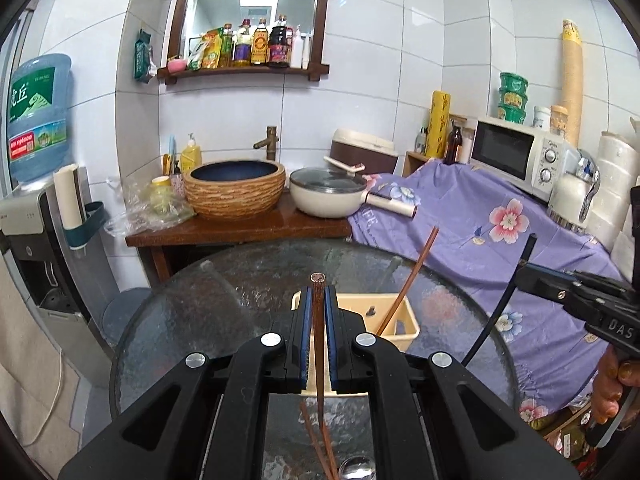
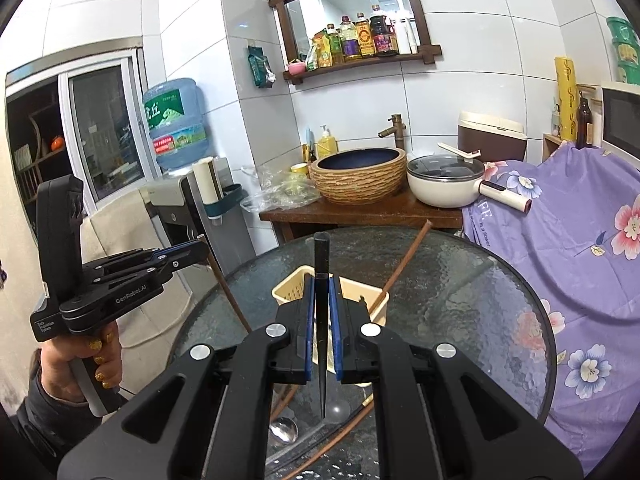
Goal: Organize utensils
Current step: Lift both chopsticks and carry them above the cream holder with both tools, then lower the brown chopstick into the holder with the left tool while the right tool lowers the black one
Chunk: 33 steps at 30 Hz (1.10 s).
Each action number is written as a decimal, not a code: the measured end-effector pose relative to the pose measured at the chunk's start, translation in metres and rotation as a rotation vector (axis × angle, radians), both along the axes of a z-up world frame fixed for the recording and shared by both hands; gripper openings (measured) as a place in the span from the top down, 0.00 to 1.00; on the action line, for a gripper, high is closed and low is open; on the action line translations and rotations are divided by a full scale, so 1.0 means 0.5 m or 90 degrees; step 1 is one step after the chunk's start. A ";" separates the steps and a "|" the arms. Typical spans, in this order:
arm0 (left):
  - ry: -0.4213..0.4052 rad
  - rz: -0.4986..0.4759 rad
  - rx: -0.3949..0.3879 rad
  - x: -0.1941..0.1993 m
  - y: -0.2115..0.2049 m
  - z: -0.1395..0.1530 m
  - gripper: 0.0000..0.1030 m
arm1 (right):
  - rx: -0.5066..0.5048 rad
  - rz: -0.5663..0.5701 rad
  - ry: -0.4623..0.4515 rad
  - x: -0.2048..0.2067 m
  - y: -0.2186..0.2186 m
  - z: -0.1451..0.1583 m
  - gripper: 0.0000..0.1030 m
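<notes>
My left gripper is shut on a brown wooden chopstick that stands nearly upright above the round glass table. My right gripper is shut on a black chopstick, also upright. Behind both sits a cream slotted basket with one brown chopstick leaning in it. In each wrist view the other gripper shows at the side: the right gripper with the black chopstick, the left gripper with the brown chopstick. Both hang in the air beside the basket.
More brown chopsticks and a metal spoon lie on the glass below the grippers. Behind the table stand a wooden counter with a woven basin and a white pot. A purple floral cloth lies to the right.
</notes>
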<state>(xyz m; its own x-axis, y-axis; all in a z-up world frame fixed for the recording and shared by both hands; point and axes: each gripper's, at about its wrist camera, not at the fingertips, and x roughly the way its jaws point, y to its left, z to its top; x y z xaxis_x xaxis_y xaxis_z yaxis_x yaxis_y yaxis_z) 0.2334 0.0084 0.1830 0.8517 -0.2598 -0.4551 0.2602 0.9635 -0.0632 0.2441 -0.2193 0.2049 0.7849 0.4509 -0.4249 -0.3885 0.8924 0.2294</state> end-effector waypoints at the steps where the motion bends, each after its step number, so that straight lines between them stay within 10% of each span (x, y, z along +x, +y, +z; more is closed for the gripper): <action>1: -0.003 -0.003 -0.003 0.001 -0.001 0.012 0.94 | 0.004 0.001 0.000 0.003 -0.002 0.007 0.92; 17: -0.091 0.037 -0.076 0.069 0.013 0.215 0.94 | 0.029 -0.050 -0.078 0.066 -0.002 0.163 0.92; 33: -0.014 0.084 -0.124 0.173 0.026 0.027 0.94 | 0.030 -0.104 0.004 0.175 0.003 -0.006 0.92</action>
<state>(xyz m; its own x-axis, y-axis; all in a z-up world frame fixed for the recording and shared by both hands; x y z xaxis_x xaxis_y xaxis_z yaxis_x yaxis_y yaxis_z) 0.3197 0.0215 0.1966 0.8931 -0.2268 -0.3886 0.1360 0.9593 -0.2473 0.3317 -0.2177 0.2019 0.8471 0.3369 -0.4111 -0.2375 0.9318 0.2744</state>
